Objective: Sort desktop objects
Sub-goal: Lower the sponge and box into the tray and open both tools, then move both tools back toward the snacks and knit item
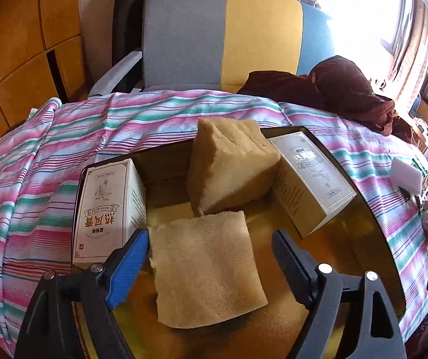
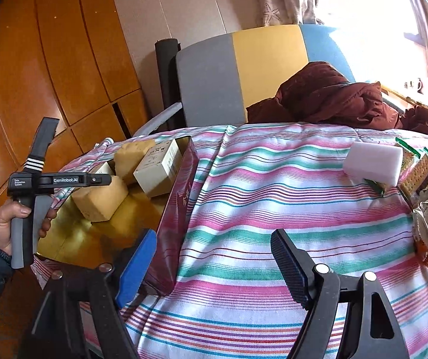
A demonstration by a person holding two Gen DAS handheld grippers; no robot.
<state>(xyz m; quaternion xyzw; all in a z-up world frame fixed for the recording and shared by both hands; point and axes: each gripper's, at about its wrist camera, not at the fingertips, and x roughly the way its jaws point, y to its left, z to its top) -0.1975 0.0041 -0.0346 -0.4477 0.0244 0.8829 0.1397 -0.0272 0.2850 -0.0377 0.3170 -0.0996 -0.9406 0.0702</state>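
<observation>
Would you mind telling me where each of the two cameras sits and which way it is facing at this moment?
Left wrist: sits on the left gripper, open above the gold-lined box, looking down at two sponges, the nearer sponge between its fingers, and two white cartons.
Right wrist: sits on the right gripper, open over the striped cloth, looking across at a white foam block; the person's left hand shows.
Shared: the box, sponges, cartons, cloth, and the chair.
</observation>
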